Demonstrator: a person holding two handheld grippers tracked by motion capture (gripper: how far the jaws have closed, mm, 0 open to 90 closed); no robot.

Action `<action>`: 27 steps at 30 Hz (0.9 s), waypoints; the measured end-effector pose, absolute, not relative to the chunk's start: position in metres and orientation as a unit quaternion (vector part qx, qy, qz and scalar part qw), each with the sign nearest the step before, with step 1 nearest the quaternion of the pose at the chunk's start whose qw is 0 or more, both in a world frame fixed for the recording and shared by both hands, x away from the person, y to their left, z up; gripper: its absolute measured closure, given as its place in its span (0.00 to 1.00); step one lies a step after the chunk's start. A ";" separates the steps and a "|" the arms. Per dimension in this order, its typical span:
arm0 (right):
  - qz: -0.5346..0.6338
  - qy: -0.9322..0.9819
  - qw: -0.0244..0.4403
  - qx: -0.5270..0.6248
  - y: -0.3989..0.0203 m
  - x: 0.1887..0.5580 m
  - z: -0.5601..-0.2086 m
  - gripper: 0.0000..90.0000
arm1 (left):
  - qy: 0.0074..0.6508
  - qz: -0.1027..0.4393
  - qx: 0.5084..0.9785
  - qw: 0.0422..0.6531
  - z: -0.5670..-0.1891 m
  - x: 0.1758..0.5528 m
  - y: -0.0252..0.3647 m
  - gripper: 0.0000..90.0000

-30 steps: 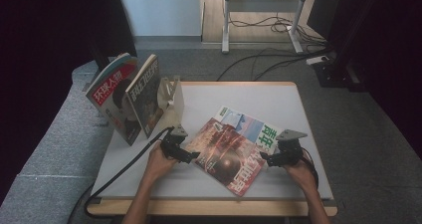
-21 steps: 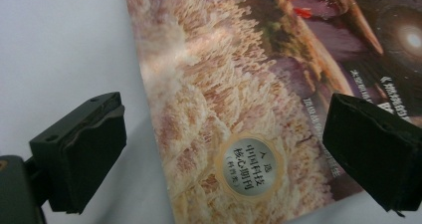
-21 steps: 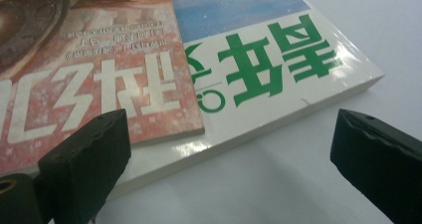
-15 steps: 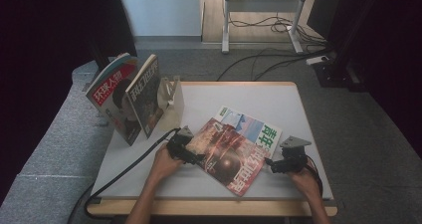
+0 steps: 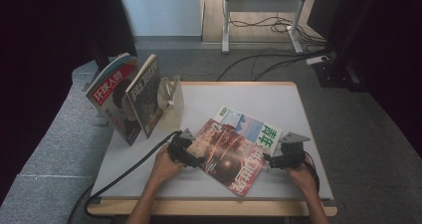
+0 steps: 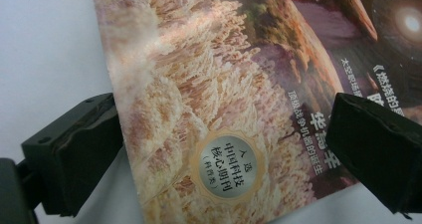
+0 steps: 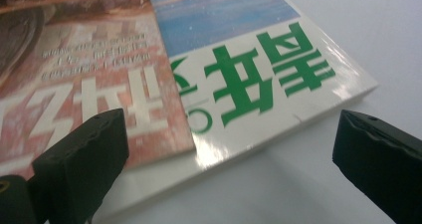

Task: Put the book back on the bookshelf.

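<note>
**Two grippers at the edges of the stacked magazines**

The room is dim, with a grey carpeted floor (image 5: pixel 348 119) beyond the grippers and a metal desk frame (image 5: pixel 259 15) with loose cables far behind them. A white table (image 5: pixel 239 97) with a wooden rim carries everything. Beyond the left gripper (image 5: pixel 191 159), two magazines (image 5: pixel 127 97) stand leaning against a pale stand (image 5: pixel 169 97) at the table's far left corner.

Between the two grippers lies a red-brown magazine (image 5: pixel 229 157), resting askew on a white magazine with green lettering (image 5: pixel 256 129) that sticks out past it on the far and right sides.

The left gripper's jaws stand wide apart, straddling the near corner of the red-brown magazine (image 6: pixel 224 109); whether they touch the cover I cannot tell.

The right gripper (image 5: pixel 272 160) sits just beside the stack's right edge, jaws wide open and holding nothing, the corner of the white magazine (image 7: pixel 259 84) lying between them on the table.
</note>
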State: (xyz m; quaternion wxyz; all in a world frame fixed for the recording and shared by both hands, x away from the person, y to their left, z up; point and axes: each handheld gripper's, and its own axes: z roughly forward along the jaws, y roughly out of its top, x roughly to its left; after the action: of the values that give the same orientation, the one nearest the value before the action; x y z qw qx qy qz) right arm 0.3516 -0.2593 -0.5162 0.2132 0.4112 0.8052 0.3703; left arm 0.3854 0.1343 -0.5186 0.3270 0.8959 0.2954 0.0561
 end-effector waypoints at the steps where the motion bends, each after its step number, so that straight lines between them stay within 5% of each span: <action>1: 0.373 0.805 0.211 0.412 -0.257 0.354 -0.517 0.01 | 0.294 0.056 0.897 0.325 -0.519 0.384 0.134 0.01; 27: 0.352 0.806 0.219 0.422 -0.267 0.356 -0.520 0.00 | 0.298 0.048 0.901 0.311 -0.518 0.375 0.136 0.00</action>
State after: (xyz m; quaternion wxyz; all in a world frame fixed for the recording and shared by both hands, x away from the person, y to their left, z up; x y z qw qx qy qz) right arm 0.3560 -0.2673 -0.5203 0.2186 0.4223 0.8061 0.3523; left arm 0.3750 0.1362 -0.5177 0.3110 0.9012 0.2980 0.0477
